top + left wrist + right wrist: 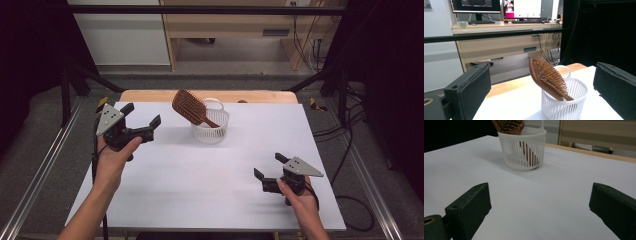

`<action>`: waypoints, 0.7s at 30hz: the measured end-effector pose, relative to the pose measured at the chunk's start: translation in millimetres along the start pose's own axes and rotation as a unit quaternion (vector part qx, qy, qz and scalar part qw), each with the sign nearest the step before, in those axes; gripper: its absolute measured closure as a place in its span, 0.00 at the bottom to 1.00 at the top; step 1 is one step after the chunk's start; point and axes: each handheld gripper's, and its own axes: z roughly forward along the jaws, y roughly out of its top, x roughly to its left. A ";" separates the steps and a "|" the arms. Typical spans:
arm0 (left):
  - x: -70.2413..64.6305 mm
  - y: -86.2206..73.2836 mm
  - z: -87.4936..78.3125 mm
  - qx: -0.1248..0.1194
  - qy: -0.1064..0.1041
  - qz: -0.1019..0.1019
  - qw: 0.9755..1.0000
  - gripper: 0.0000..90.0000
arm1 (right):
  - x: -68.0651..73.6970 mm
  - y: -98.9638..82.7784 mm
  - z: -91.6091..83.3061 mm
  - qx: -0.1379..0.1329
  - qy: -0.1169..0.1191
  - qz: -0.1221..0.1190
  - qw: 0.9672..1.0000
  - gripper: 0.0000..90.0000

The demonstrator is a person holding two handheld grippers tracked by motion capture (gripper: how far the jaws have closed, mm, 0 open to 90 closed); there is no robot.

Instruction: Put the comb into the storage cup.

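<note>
- The wooden paddle hairbrush (pixel 548 76) is standing handle-down in the white slotted basket (pixel 571 105), its head leaning out over the rim towards the left hand-held gripper, bristles facing up and away from the desk.
- It is looking stiff and fairly light; the wood seems smooth, so a pinch on the flat back could slide, while the bristle side is giving an uneven bearing.
- The best hold is probably across the narrow edges of the head, or at the neck just above the rim, where the jaws can be closing on solid wood.
- The basket is looking like thin, light plastic with a loop handle (pixel 563 69); it is likely to tip or drag along if the brush is being pulled sideways, so lifting straight up, or steadying the basket, seems wise.
- The basket is sitting near the far edge of the white desk (pixel 200 185).
- The left hand-held gripper (pixel 142 118) is hovering left of the basket, jaws spread wide, gripping nothing.
- The right hand-held gripper (pixel 269 165) is resting near the desk's near right side, well apart from the basket, jaws likewise spread and empty.
</note>
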 end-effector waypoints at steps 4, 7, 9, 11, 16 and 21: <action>5.1 0.3 -7.4 -0.007 0.001 -0.009 1.000 0.02 | -2.4 -0.3 -0.3 -0.002 -0.004 0.005 1.000 0.05; 10.4 2.8 -14.3 -0.009 0.004 -0.007 1.000 0.02 | -3.1 -0.4 -0.6 -0.002 -0.006 0.005 1.000 0.05; 13.6 4.5 -19.6 -0.010 0.006 -0.007 1.000 0.02 | -3.0 -0.4 -0.6 -0.002 -0.006 0.004 1.000 0.05; 16.1 5.7 -25.0 -0.010 0.006 -0.003 1.000 0.02 | -2.6 -0.3 -0.7 -0.001 -0.006 0.002 1.000 0.05; 22.2 6.3 -36.9 -0.013 0.009 -0.001 1.000 0.01 | -2.5 -0.5 -0.4 -0.001 -0.006 0.001 1.000 0.05; 30.7 5.2 -45.6 -0.011 0.018 -0.002 1.000 0.01 | -4.3 -0.5 -1.4 -0.001 -0.010 0.003 1.000 0.05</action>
